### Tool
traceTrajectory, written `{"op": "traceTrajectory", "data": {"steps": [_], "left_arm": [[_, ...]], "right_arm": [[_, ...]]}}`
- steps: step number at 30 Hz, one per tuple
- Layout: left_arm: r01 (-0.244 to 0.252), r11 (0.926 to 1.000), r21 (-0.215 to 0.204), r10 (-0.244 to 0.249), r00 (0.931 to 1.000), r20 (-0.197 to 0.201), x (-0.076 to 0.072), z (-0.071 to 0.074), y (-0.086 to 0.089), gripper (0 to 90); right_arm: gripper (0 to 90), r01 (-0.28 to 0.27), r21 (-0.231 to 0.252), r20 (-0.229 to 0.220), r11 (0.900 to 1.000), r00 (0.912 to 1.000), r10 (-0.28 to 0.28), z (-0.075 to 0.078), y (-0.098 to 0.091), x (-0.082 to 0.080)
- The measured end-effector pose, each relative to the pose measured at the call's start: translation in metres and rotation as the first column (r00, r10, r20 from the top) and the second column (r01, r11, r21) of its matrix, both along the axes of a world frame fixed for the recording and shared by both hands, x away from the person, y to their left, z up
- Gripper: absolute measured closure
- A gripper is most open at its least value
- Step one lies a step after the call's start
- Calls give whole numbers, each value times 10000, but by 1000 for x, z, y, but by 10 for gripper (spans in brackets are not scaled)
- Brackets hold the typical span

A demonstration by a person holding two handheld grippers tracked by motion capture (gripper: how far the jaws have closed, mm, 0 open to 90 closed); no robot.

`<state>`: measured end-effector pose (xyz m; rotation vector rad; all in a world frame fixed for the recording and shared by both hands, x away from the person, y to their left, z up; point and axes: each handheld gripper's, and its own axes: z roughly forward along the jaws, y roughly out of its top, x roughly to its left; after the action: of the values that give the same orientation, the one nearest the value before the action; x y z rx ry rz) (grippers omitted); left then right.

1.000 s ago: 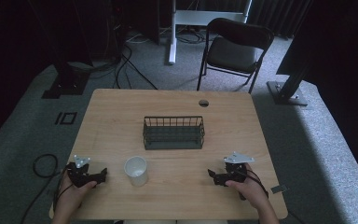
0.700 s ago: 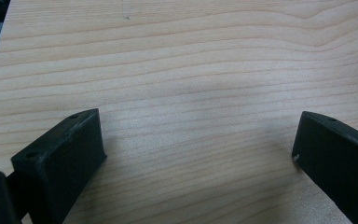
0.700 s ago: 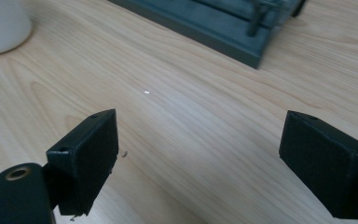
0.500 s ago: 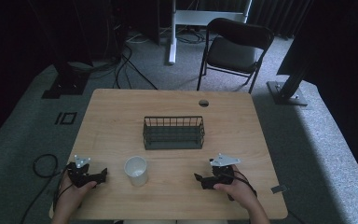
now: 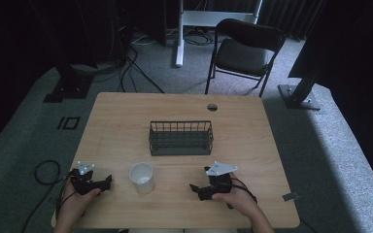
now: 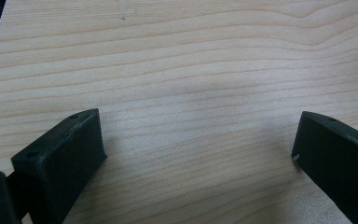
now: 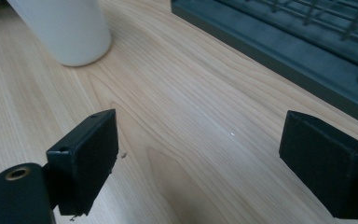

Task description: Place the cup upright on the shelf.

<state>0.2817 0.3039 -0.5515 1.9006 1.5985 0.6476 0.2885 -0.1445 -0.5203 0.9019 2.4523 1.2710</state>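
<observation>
The step in hand appears to be the approach to the white cup (image 5: 142, 177), which stands upright on the tabletop (image 5: 243, 126) between the two hands, at about 7 o'clock from the wire basket (image 5: 180, 138) and apart from it. The right tongs (image 5: 197, 190) sit at 3 o'clock from the cup, near but not touching, with the jaws pointing toward it; they stand wide apart and hold nothing. The left tongs (image 5: 108, 180) rest at 9 o'clock from the cup, just beside it, also spread wide and empty. The next move calls for the right tongs to advance toward 9 o'clock, low over the tabletop, until the cup wall lies between the jaws, then to close gently, since a light cup of this kind is likely to tip or deform under a hard or off-centre squeeze. The high view gives the overall layout: both hands, the cup, the basket at the centre of the tabletop, and a chair (image 5: 245, 48) on the floor beyond at 12 o'clock. The right gripper view adds what the high view cannot resolve: the cup (image 7: 63, 30) lies at 11 o'clock from the jaw gap, off the centre line, and the basket base (image 7: 279, 51) at 1 o'clock. The left gripper view shows bare wood grain (image 6: 191, 93) between its jaws, with no object ahead.
</observation>
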Motion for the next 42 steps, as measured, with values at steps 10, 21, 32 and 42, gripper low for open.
{"op": "traceTrajectory", "data": {"steps": [10,21,32,42], "left_arm": [[-2,10000,1,2,10000,0,0,0,0,24],[1,10000,3,-1,10000,-3,0,0,0,25],[4,10000,2,-4,10000,-4,0,0,0,25],[2,10000,3,-2,10000,-3,0,0,0,24]], "right_arm": [[114,-839,-79,122,9964,9964,840,-1,24,-1],[114,-1493,112,247,9887,9885,1490,3,53,-2],[114,-2037,358,369,9784,9786,2024,5,81,-2],[115,-2459,575,587,9676,9683,2426,8,105,-2]]}}
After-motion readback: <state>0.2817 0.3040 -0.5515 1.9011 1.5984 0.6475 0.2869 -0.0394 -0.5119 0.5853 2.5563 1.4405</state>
